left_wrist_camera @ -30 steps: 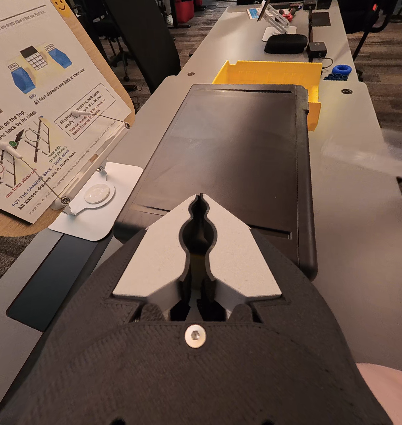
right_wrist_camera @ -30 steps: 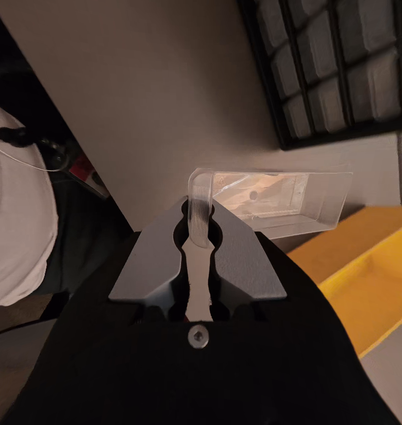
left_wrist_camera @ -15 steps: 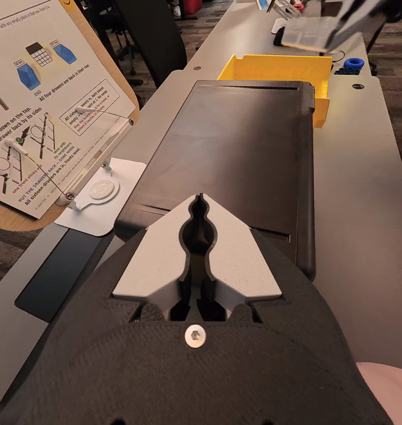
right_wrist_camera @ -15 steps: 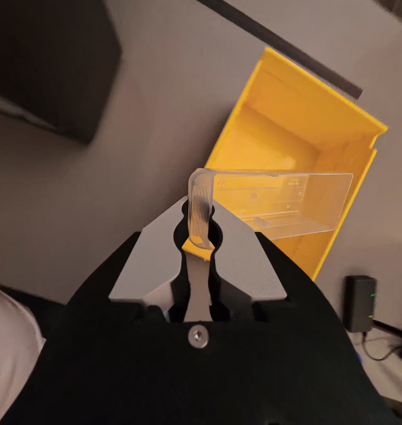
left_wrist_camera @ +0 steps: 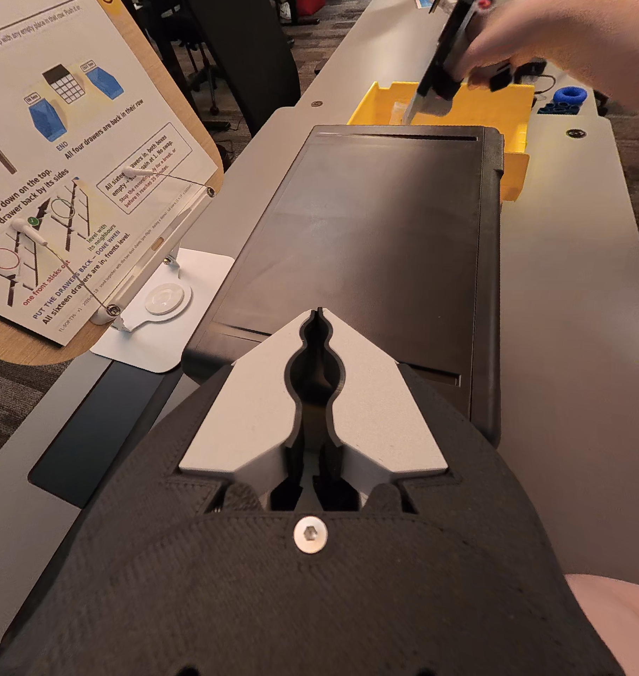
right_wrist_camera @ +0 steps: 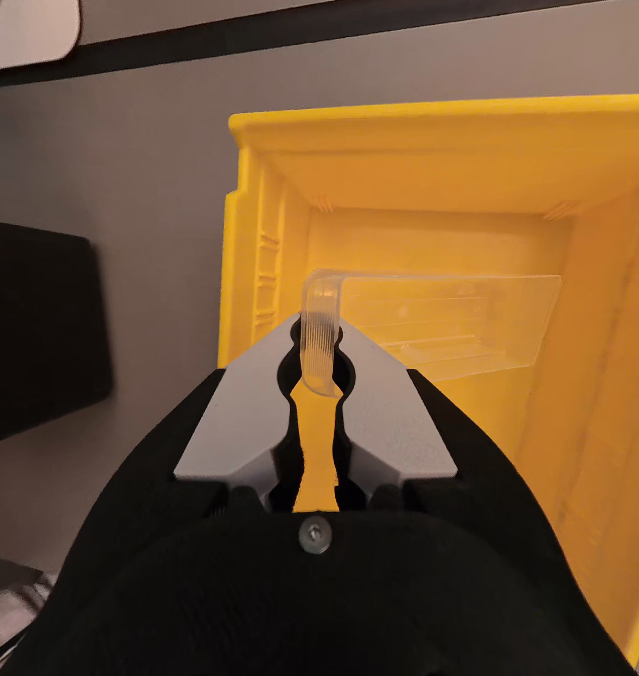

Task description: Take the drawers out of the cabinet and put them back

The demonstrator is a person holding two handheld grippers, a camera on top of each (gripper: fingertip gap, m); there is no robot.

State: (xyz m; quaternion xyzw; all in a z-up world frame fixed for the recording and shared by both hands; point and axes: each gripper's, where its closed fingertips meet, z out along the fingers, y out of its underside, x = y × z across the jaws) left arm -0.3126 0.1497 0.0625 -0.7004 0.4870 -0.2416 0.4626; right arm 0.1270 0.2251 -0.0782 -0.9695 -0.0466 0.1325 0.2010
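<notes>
Left wrist view. Left gripper (left_wrist_camera: 318, 320): grey fingers lying together at the tips, nothing between them, sitting over the near end of the cabinet's top. Cabinet (left_wrist_camera: 369, 256): black, seen from above, standing on the grey table (left_wrist_camera: 566, 329) and stretching away from the camera. Yellow bin (left_wrist_camera: 493, 106): standing just behind the cabinet's far end, partly hidden by it. Right gripper (left_wrist_camera: 411, 109): showing farther off, a hand (left_wrist_camera: 522, 44) holding it, its tip pointing down into the bin; the picture is too small there to show how its fingers stand. Instruction sheet (left_wrist_camera: 73, 164): leaning on a white stand (left_wrist_camera: 164, 307) to the left of the cabinet. Blue ring (left_wrist_camera: 570, 97): lying on the table to the right of the bin.

Right wrist view. Right gripper (right_wrist_camera: 318, 325): fingers clamping on the ribbed handle tab of a clear drawer (right_wrist_camera: 438, 322). Drawer: hanging out of the cabinet, over the inside of the yellow bin (right_wrist_camera: 457, 164), its body extending rightward from the fingertips; whether it is touching the bin's floor cannot be told. Cabinet (right_wrist_camera: 36, 329): showing as a dark block at the left edge, apart from the bin.
</notes>
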